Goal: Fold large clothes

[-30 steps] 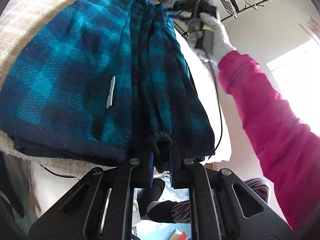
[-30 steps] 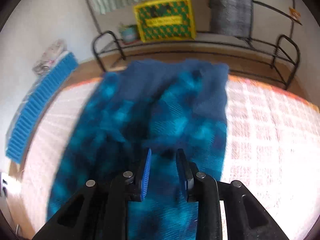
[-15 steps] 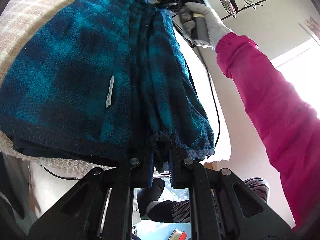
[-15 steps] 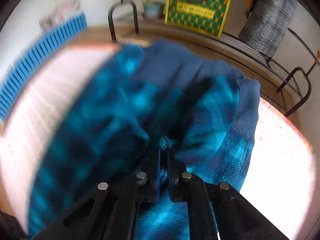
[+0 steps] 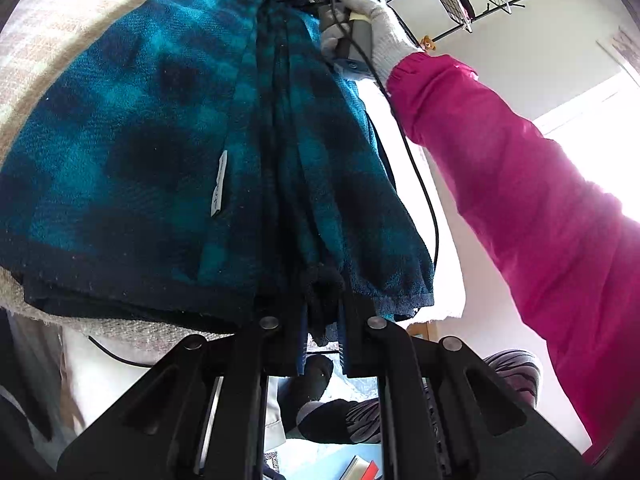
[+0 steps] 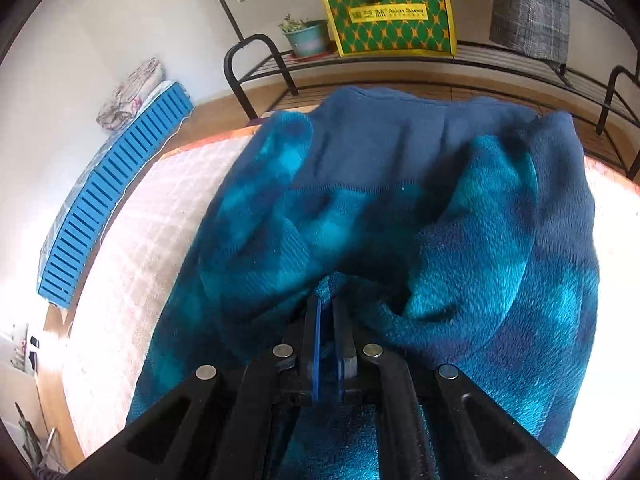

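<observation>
Between the pads of the left gripper (image 5: 322,312), a bunched dark hem of the teal-and-navy plaid fleece garment (image 5: 168,152) is pinched; jaws nearly together, cloth filling the gap. The right gripper (image 6: 327,320) is the same story in its own view: pads almost touching, a nub of fleece clamped between them, though the jaws are easing apart slightly right now, so that grip looks less settled.

Outward from the left jaws, the garment runs away from the camera in long pleated folds toward the gloved right hand (image 5: 364,28) at the far end, pink sleeve (image 5: 520,184) behind it. A small white label (image 5: 219,184) sits on the flat panel left of the pleats. The flat part lies on the pale checked bed cover (image 5: 56,24); the pinched edge hangs just off the near side.

Long axis: it runs from one gripper to the other, one end in each. From the right wrist, the plain navy band (image 6: 400,136) points toward the black metal rack (image 6: 256,64) and the green-and-yellow patterned bag (image 6: 388,8).

Step in hand, as I judge it: carrying a lifted edge across for a fold. To do it well: firm up the right pinch before pulling, keep both ends at equal height and the span taut so the pleats don't sag, and lay it down square with the panel underneath.
</observation>
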The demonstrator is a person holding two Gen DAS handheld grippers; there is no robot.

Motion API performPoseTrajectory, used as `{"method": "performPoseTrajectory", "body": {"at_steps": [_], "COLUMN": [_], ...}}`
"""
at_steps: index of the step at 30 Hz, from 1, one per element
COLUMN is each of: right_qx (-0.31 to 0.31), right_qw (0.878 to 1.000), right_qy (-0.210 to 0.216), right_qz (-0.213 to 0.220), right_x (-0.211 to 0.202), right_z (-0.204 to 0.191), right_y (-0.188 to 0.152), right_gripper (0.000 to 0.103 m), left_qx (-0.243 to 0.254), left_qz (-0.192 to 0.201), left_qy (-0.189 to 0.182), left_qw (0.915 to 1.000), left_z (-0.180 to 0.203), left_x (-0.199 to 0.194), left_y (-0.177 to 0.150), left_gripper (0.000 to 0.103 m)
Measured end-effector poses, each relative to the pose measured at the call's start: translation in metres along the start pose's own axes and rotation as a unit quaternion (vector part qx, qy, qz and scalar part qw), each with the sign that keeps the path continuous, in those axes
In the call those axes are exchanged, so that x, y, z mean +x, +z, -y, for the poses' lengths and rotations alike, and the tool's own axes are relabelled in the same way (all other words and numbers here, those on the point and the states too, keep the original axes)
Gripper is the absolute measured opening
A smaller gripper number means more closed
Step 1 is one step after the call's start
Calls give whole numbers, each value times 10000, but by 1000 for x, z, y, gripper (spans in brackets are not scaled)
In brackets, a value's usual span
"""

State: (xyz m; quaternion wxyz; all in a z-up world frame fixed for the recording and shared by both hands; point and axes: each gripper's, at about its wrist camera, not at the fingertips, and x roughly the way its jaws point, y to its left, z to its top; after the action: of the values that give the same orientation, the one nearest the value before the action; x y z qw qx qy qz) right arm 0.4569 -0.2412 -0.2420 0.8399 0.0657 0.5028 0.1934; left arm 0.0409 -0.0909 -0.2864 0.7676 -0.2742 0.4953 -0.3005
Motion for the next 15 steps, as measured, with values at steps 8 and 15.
{"method": "performPoseTrajectory", "body": {"at_steps": [8,15], "right_qx": [88,134], "right_qw": [9951,9981], "right_qy": [632,160], "right_qz": [752,586], "right_x": [-149,-255], "right_z": [7,4], "right_y": [-39,-188], "right_gripper": [23,37], "left_qx": [-49,-178], "left_qz": [38,77], "left_qy": [-34,-127], "left_qw": [10000,9997], "left_z": [0,-2], "left_x": [-8,-14], "left_y": [4,8], "left_gripper": [10,10]}}
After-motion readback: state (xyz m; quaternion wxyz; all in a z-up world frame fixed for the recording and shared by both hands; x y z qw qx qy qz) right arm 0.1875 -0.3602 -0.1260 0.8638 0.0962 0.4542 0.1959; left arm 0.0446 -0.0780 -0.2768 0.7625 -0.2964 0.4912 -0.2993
